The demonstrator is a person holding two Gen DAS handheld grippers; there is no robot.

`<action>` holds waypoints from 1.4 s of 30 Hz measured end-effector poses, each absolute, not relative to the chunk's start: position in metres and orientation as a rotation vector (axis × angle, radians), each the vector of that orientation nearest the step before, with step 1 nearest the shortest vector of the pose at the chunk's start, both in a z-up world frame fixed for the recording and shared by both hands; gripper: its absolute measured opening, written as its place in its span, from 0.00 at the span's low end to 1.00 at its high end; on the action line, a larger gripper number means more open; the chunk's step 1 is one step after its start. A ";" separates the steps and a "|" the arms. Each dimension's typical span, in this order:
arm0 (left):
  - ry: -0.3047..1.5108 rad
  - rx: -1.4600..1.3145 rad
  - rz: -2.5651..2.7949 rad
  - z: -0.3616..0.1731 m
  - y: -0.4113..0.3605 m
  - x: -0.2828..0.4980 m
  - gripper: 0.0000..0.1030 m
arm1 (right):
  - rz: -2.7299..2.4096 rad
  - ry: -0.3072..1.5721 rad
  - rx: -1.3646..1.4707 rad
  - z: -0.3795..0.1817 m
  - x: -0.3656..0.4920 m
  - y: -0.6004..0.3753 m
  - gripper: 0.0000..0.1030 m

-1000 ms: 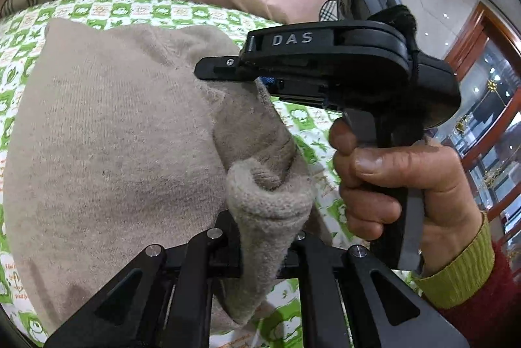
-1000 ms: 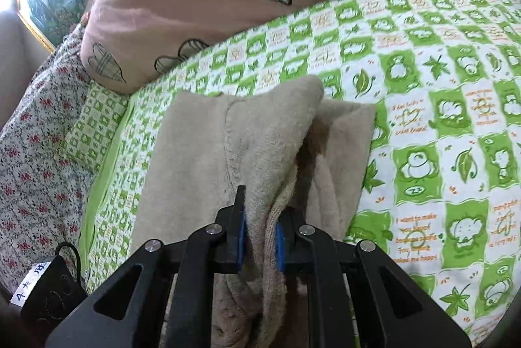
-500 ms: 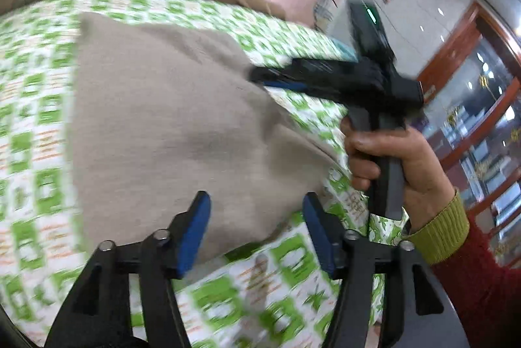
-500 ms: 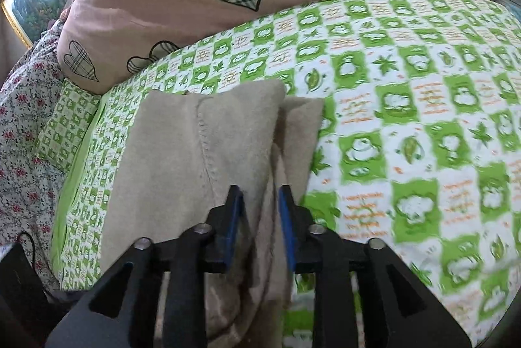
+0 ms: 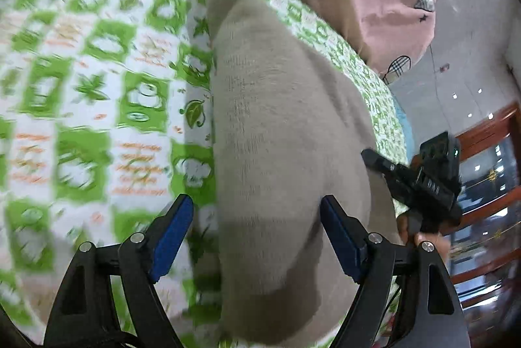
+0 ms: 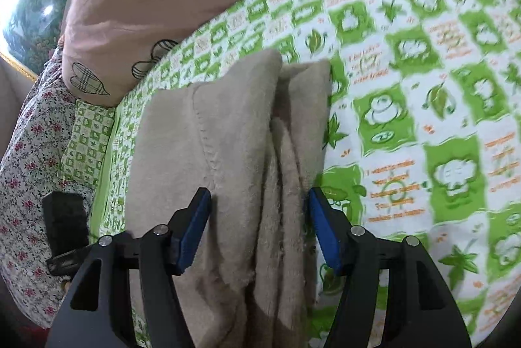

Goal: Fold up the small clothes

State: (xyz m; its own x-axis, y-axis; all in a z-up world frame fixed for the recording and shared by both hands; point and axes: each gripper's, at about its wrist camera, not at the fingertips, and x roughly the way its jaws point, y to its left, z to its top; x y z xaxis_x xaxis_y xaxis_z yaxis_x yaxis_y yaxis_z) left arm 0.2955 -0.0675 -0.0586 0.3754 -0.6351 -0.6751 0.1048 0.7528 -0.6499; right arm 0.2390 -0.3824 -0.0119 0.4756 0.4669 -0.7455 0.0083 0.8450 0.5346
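Observation:
A beige knit garment (image 5: 280, 126) lies folded lengthwise on the green-and-white printed sheet (image 5: 81, 61). My left gripper (image 5: 257, 230) hovers over its near end, jaws opening wide, with cloth below them but not pinched. In the right wrist view the same garment (image 6: 234, 133) shows its layered edge. My right gripper (image 6: 259, 230) is opening too, its blue pads (image 6: 195, 230) standing clear on both sides of the folds. The right gripper's black body (image 5: 420, 182) also appears at the right of the left wrist view, with fingers of a hand (image 5: 423, 234) under it.
A pink quilt (image 6: 156, 6) with plaid hearts lies bunched at the far side of the bed. A floral cloth (image 6: 29, 159) and a small black device (image 6: 65, 217) sit at the left. Wooden glass cabinets (image 5: 488, 185) stand beyond the bed's edge.
Both grippers let go of the beige garment and their jaws spread. The left gripper swung sideways and rolled, so the garment now lies lengthwise before it. The lifted fold has dropped flat.

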 end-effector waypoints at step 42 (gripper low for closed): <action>0.895 -0.621 -0.300 -0.036 0.147 0.216 0.65 | 0.493 0.981 0.336 0.004 0.243 -0.210 0.54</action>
State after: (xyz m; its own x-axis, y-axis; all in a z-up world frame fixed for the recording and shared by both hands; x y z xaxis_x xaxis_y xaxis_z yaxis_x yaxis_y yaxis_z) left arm 0.2156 0.1475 -0.0363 0.6001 -0.4900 -0.6323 -0.0092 0.7862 -0.6179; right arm 0.2434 -0.2099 0.0039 0.4607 0.5390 -0.7051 -0.2437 0.8407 0.4835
